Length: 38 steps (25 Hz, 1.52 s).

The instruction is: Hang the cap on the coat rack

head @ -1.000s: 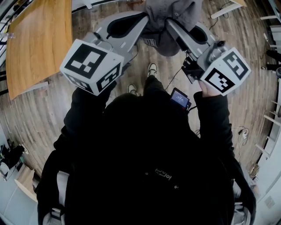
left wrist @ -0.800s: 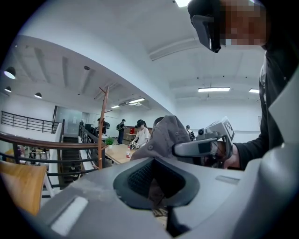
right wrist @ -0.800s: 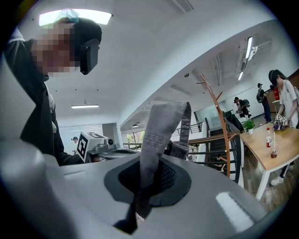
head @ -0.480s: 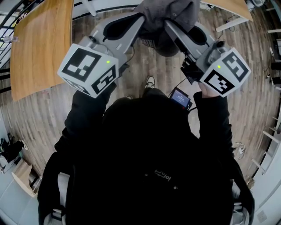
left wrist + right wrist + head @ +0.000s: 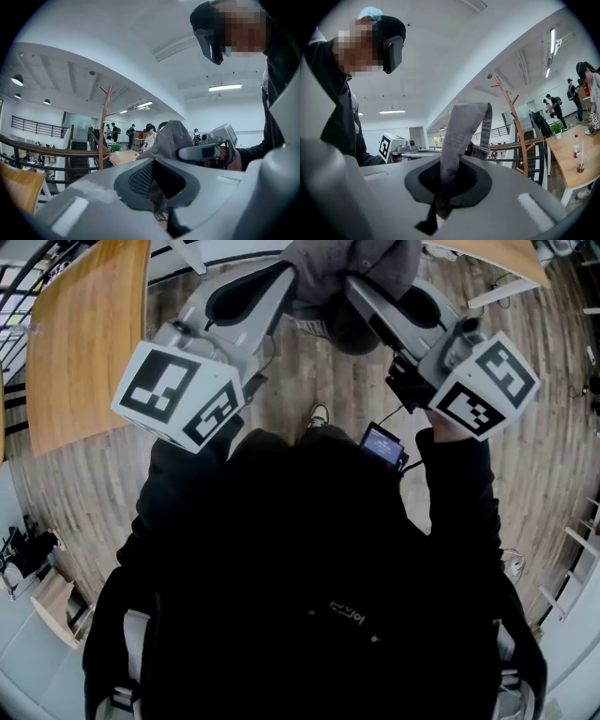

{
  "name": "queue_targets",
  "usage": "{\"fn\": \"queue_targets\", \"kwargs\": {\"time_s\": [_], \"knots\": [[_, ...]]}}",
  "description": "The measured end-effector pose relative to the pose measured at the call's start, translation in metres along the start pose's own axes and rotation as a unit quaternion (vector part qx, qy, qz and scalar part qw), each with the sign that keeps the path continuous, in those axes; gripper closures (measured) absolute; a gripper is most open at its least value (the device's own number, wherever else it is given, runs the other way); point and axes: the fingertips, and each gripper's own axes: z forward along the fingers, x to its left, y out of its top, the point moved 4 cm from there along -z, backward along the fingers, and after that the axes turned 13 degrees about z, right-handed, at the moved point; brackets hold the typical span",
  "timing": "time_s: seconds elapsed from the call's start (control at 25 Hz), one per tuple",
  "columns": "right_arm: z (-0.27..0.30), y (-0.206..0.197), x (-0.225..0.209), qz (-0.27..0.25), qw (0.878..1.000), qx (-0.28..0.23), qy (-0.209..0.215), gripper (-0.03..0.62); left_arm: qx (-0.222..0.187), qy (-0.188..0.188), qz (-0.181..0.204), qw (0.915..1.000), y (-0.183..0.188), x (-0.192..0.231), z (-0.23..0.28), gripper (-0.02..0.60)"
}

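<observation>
A grey cap (image 5: pixel 349 266) hangs between both grippers at the top of the head view, in front of the person's chest. My left gripper (image 5: pixel 289 282) is shut on the cap's left side; in the left gripper view the crown (image 5: pixel 169 137) rises just past the jaws. My right gripper (image 5: pixel 355 287) is shut on the cap's back strap (image 5: pixel 461 136), which stands up out of the closed jaws. The wooden coat rack (image 5: pixel 105 123) stands some way off, beyond a railing, and its bare pegs (image 5: pixel 512 110) also show in the right gripper view.
A wooden table (image 5: pixel 86 334) lies at the left on the plank floor. Another table (image 5: pixel 573 151) with a bottle stands right of the rack, near a railing (image 5: pixel 512 146). Several people stand in the background. A small screen device (image 5: pixel 382 446) hangs at the person's waist.
Both grippers have lifted slightly with the cap still held between them, and the left marker cube has drifted left. The floor below has shifted as the person steps.
</observation>
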Motion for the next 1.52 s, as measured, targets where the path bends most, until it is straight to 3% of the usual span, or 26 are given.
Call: {"fn": "queue_targets", "kwargs": {"time_s": [0.36,0.56,0.92,1.16,1.52], "knots": [[-0.001,-0.003,-0.002,0.005,1.0,0.001,-0.007,0.577,0.008,-0.007,-0.007,0.9999,-0.012,0.0,-0.002,0.58],[-0.002,-0.003,0.0,-0.008,1.0,-0.001,-0.015,0.576,-0.009,-0.014,-0.013,0.9998,-0.014,0.007,0.001,0.58],[-0.009,-0.007,-0.007,-0.017,0.999,-0.006,-0.048,0.577,-0.033,-0.052,-0.005,0.9981,-0.018,0.008,0.019,0.58],[-0.016,-0.015,-0.018,-0.012,0.998,-0.012,-0.065,0.577,-0.014,-0.074,-0.009,0.9971,-0.036,0.003,0.032,0.58],[-0.023,-0.015,-0.019,-0.04,0.995,-0.036,-0.08,0.577,-0.042,-0.104,0.023,0.9934,-0.028,0.002,0.051,0.58]]}}
